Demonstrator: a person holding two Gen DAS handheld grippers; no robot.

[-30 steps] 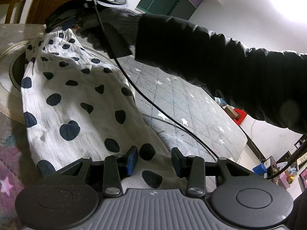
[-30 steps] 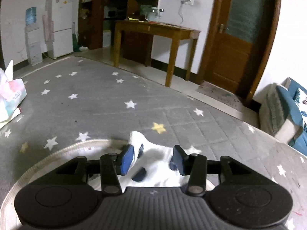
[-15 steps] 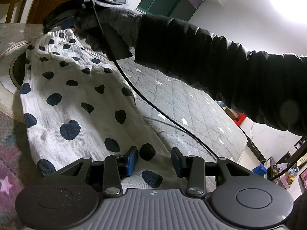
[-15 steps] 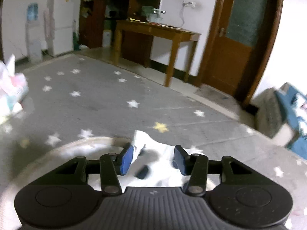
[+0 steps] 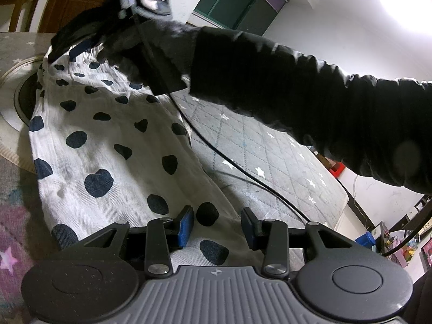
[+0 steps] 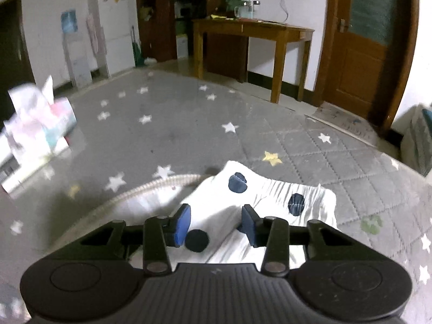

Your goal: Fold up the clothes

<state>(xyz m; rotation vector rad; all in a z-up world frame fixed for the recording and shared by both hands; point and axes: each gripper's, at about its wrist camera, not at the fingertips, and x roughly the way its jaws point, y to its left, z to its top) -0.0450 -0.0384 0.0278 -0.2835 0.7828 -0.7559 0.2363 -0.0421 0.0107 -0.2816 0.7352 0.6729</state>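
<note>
The white garment with dark dots (image 5: 108, 145) lies stretched along a grey star-patterned quilted surface (image 5: 256, 145), one end near the left gripper (image 5: 217, 225) and the other reaching away to the right gripper (image 6: 216, 222); part of it drapes over a round pale mat with a corded rim (image 6: 151, 189). In the right wrist view the far end looks turned over on itself, with a doubled edge and gathered creases. The left gripper's blue-padded fingers (image 5: 186, 225) stand apart with cloth lying between them, not pinched. The right gripper's fingers are likewise spread, cloth beneath the gap; whether they touch it is hard to say, as the view is blurred. A dark sleeve (image 5: 310, 102) crosses above the garment. The piece seems laid long with at most one turn made, so further folds probably remain.
</note>
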